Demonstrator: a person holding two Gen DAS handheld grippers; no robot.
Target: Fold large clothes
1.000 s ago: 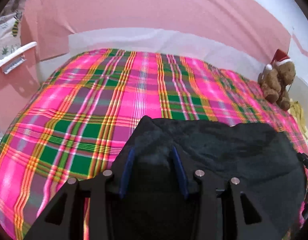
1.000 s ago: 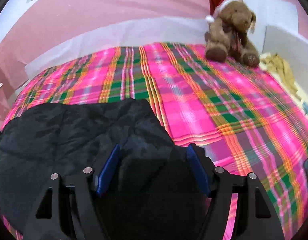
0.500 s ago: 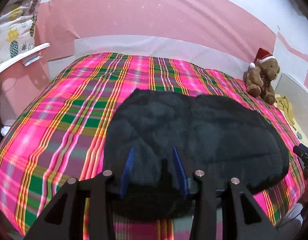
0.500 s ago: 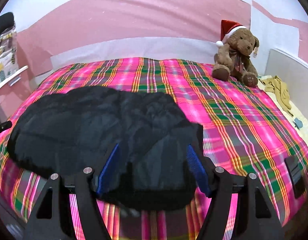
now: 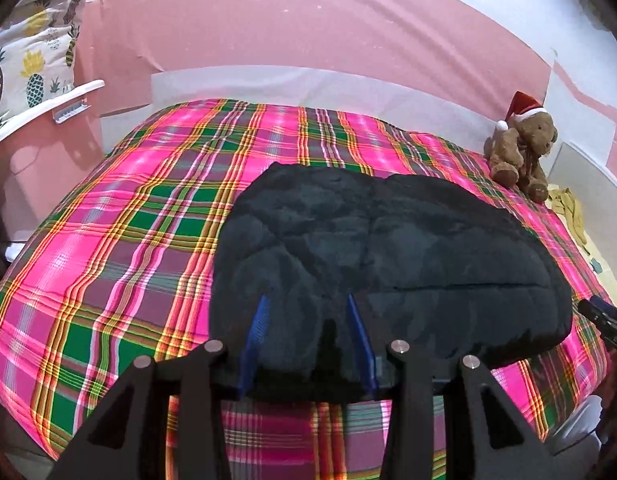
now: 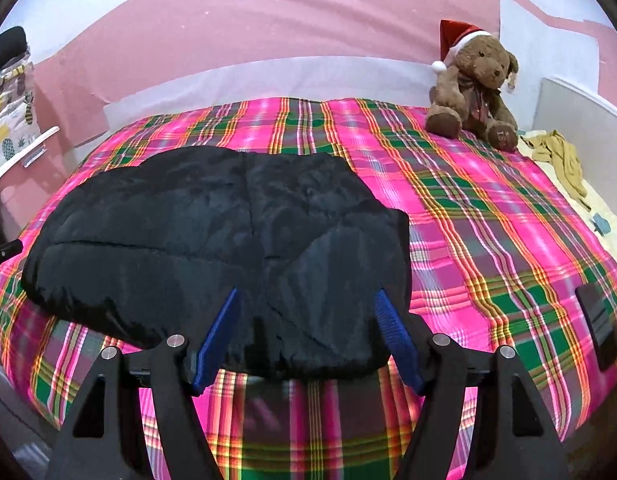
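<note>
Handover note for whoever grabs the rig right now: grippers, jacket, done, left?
Left gripper: open, fingers apart over the near edge of the black jacket, gripping nothing.
Right gripper: open wide over the jacket's other near corner, gripping nothing.
Jacket lies across the plaid bedspread, near the front edge, bulky, looks folded over once.
Teddy bear sits at the far corner, apart from it.
Left to do: probably another fold, then flatten it.
</note>
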